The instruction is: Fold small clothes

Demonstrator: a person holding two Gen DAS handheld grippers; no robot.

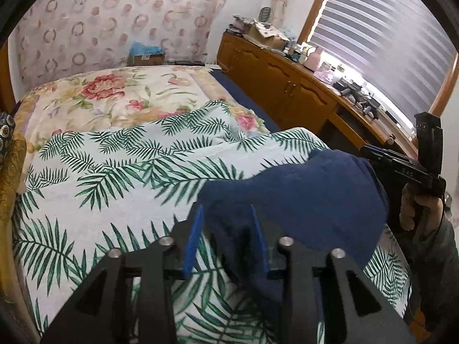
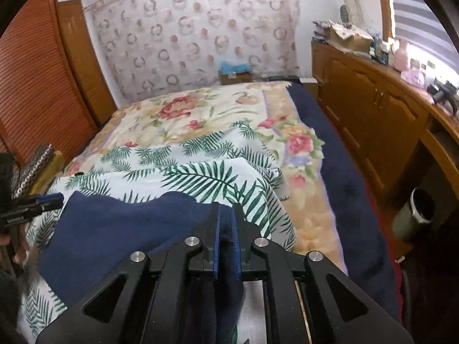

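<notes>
Holding the navy garment (image 2: 120, 229) raised just above the palm-leaf sheet (image 1: 114, 172), stretched between both tools; right gripper (image 2: 226, 240) pinching a bunched corner between nearly closed pads, left gripper (image 1: 226, 238) standing wider with cloth between its pads, grip unclear. Keeping both corners level and taut while lowering, judging by the sag. Long axis running side to side from gripper to gripper

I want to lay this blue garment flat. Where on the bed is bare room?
Free: the palm-leaf sheet ahead of the blue garment, and the flowered blanket behind it. Crowded: the cabinet top under the window, and dark items at the bed's left edge.
</notes>
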